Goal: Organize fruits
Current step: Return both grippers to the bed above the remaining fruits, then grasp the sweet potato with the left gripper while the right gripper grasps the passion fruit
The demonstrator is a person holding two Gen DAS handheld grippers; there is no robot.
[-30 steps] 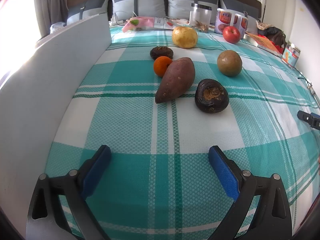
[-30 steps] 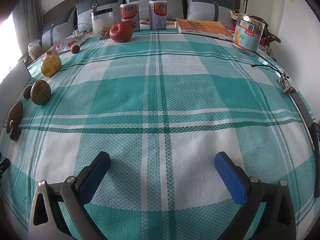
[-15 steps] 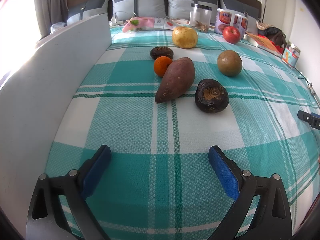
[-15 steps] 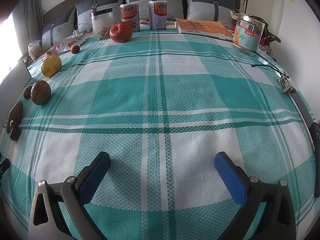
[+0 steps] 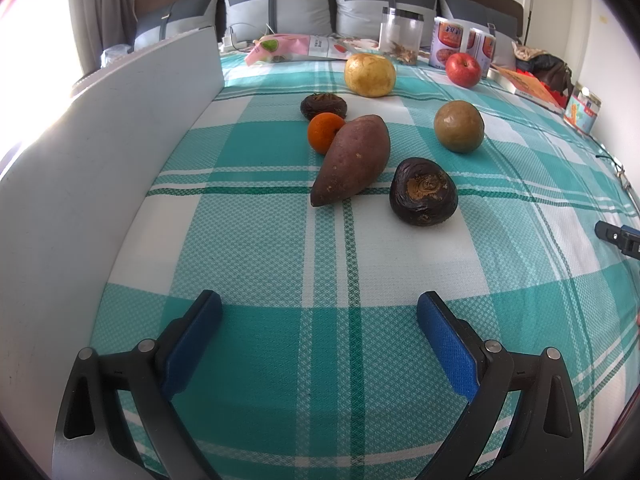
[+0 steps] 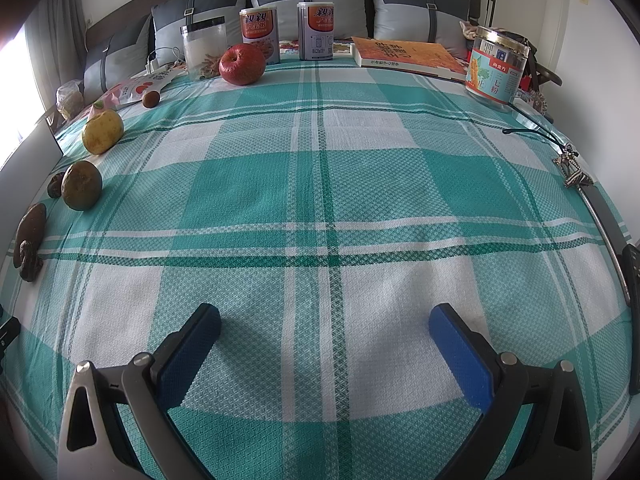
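Note:
In the left wrist view my left gripper [image 5: 318, 312] is open and empty, low over the checked cloth. Ahead of it lie a sweet potato [image 5: 354, 158], a dark wrinkled fruit [image 5: 423, 192], an orange [image 5: 323, 133], a small dark fruit [image 5: 323, 106], a green-brown round fruit [image 5: 459, 126], a yellow fruit [image 5: 370, 75] and a red apple [image 5: 463, 69]. My right gripper [image 6: 324, 324] is open and empty over bare cloth. Its view shows the apple [image 6: 242, 64], yellow fruit [image 6: 102, 131] and green-brown fruit [image 6: 81, 185] to the left.
A white board [image 5: 100, 152] stands along the left of the bed. Cans [image 6: 259, 31], a clear jar [image 6: 203, 53], a book [image 6: 404, 56], a labelled jar [image 6: 496, 69] and snack bags [image 5: 296, 46] line the back by the pillows. A cable and key ring [image 6: 570, 168] lie right.

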